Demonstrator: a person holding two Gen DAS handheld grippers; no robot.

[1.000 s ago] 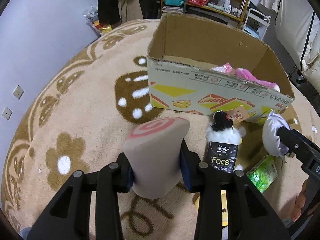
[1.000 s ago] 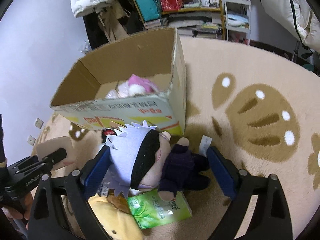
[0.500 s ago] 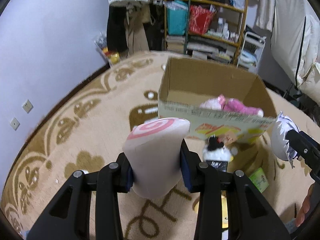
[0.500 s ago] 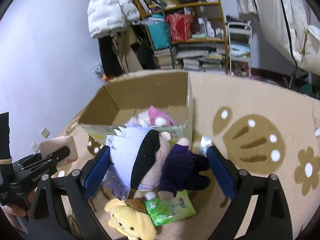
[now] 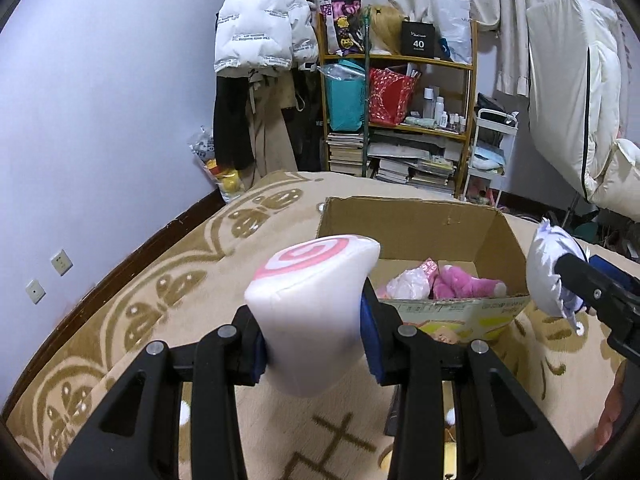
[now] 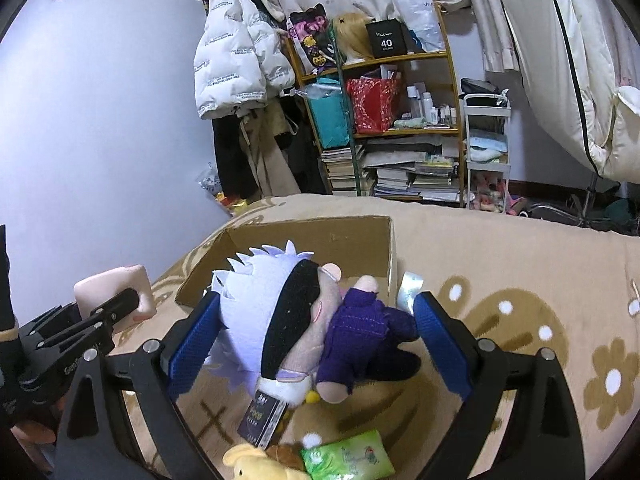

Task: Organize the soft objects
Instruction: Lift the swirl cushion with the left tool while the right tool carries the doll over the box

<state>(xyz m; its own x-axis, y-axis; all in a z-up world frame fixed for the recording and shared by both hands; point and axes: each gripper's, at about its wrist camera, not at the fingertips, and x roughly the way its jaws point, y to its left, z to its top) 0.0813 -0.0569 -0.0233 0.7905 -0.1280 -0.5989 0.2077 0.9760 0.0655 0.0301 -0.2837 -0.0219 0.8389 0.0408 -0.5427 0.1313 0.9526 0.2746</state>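
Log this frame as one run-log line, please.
left gripper: holding swirl cushion | right gripper: holding doll | both raised near cardboard box | pink toy inside

I'm looking at a smooth, matt cushion [image 5: 312, 312], soft foam or cloth, pinched between blue pads [image 5: 370, 340] on matt black plastic fingers with metal screws. The box [image 5: 420, 224] is plain brown cardboard, matt, printed outside. Inside it, pink plush [image 5: 464, 285], fuzzy. My right side grips a felt-haired cloth doll [image 6: 304, 320]. The rug [image 6: 520, 264] is short, fuzzy pile. The green pack [image 6: 348, 458] shines, glossy plastic.
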